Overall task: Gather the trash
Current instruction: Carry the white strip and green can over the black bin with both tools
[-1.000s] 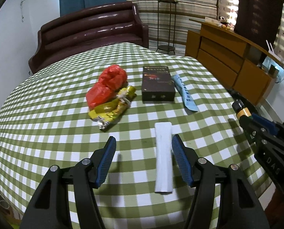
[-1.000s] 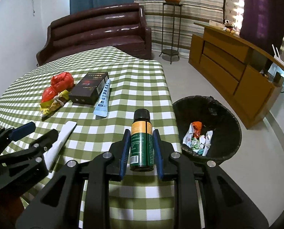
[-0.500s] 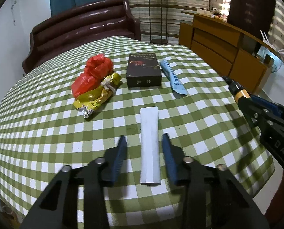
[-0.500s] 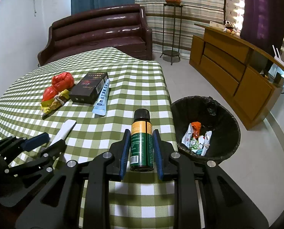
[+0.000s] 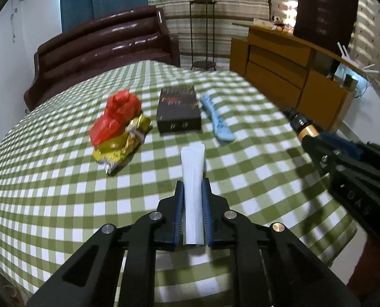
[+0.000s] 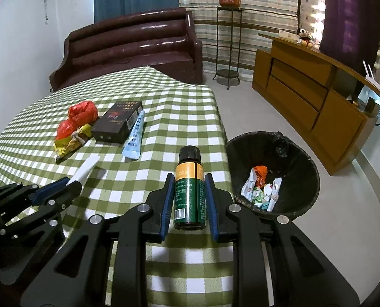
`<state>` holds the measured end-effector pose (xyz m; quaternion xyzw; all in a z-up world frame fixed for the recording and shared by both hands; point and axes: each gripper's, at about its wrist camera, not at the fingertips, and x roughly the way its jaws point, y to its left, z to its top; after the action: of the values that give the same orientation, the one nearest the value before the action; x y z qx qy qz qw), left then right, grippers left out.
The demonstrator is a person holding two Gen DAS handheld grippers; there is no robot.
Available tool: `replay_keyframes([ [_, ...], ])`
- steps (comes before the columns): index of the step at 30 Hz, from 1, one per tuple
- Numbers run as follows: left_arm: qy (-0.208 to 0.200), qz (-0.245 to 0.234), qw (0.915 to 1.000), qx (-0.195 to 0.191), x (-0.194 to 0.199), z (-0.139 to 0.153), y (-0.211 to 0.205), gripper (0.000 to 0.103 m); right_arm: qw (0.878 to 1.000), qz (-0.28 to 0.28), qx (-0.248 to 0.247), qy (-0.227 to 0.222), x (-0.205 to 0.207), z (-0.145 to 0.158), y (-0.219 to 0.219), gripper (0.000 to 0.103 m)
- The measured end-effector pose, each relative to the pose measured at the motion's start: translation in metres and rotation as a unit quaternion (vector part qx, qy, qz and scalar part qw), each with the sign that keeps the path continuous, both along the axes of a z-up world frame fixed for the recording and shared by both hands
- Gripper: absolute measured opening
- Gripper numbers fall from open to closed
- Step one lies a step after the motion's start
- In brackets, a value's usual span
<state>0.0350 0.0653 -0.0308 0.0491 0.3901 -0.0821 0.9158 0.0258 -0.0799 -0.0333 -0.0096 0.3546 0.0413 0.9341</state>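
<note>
Green-checked tablecloth (image 5: 62,179) below left gripper (image 5: 192,186) clamping white wrapper (image 5: 193,176), right gripper (image 6: 189,179) clamping bottle (image 6: 189,186).

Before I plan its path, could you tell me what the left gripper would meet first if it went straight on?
Probably the black box: the left gripper, shut on the white strip, points roughly at it, though depth is unclear.

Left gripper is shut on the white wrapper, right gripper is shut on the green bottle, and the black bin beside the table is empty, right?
Not quite. The black bin isn't empty: the right wrist view shows crumpled wrappers already in it. The rest holds: the left gripper is shut on the white wrapper, and the right gripper is shut on the green bottle.
</note>
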Motion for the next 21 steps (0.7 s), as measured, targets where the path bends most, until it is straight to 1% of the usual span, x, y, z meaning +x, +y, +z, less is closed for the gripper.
replay_keyframes([
  [4,-0.019,-0.009,0.9997,-0.011,0.005,0.012,-0.008,0.015,1.000,-0.013,0.002,-0.009,0.002,0.006,-0.010,0.023],
  [11,-0.033,-0.034,0.9986,-0.023,0.026,0.022,-0.035,0.015,0.999,-0.047,0.002,-0.025,0.010,0.016,-0.038,0.023],
  [15,-0.042,-0.051,0.9976,-0.022,0.036,0.024,-0.054,0.015,0.997,-0.070,0.001,-0.030,0.017,0.018,-0.057,0.023],
  [21,-0.045,-0.069,0.9964,-0.020,0.053,0.023,-0.079,0.015,0.995,-0.097,0.001,-0.035,0.027,0.016,-0.082,0.023],
])
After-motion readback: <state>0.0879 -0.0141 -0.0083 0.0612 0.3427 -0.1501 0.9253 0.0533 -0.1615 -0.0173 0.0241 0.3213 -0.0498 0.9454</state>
